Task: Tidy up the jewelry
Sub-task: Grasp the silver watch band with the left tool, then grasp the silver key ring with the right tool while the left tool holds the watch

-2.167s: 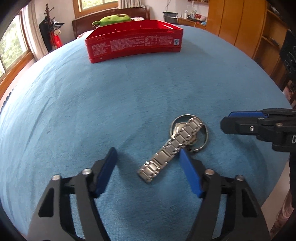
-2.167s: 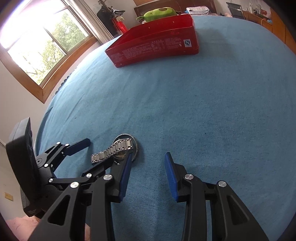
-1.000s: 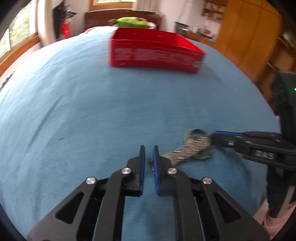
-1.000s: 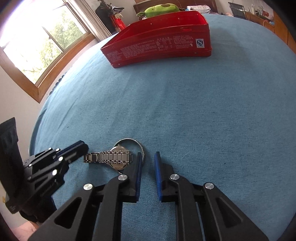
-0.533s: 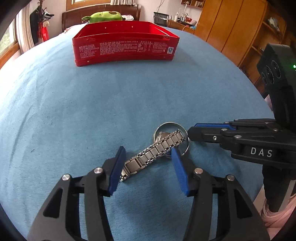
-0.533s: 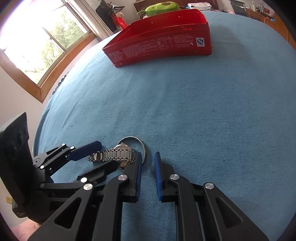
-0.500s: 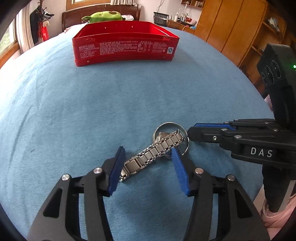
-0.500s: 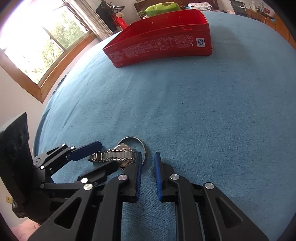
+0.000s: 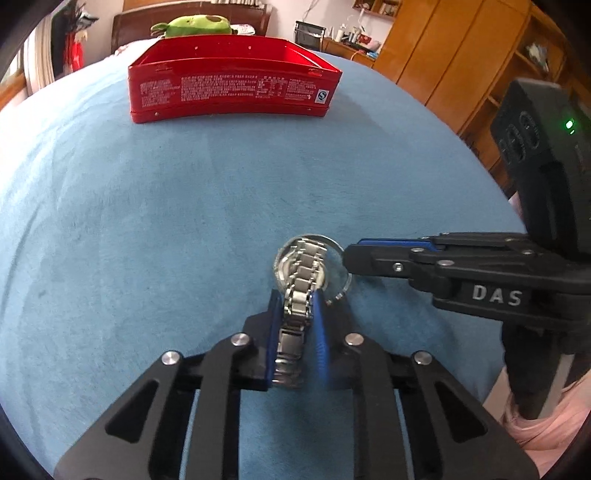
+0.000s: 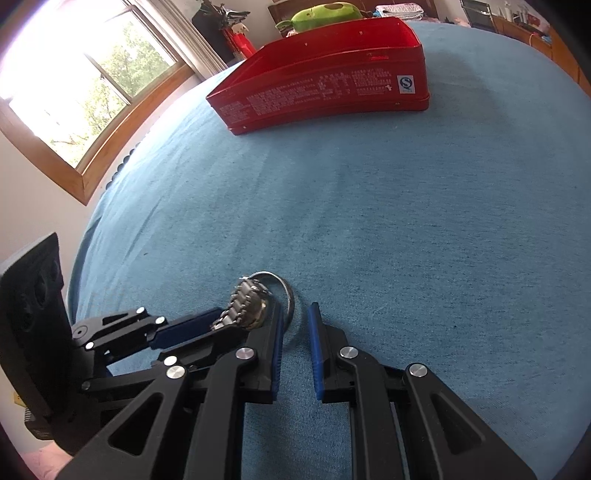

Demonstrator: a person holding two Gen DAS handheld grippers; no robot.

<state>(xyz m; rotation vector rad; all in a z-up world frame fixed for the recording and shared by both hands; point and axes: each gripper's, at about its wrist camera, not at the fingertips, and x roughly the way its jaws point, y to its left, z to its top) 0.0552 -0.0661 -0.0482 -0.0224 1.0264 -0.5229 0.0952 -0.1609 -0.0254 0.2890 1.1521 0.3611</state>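
A silver metal watch lies on the blue cloth with a thin silver ring under its case. My left gripper is shut on the watch band, which runs back between the blue pads. In the right wrist view the watch and ring sit just left of my right gripper, whose pads stand a narrow gap apart with nothing between them. The right gripper's fingers reach in from the right and end beside the ring.
An open red tin box stands at the far side of the blue cloth; it also shows in the right wrist view. A green plush toy lies behind it. Wooden cabinets stand at right, a window at left.
My left gripper has closed from wide open onto the watch band, and the band has turned to point straight back between the pads. The right gripper has barely moved.
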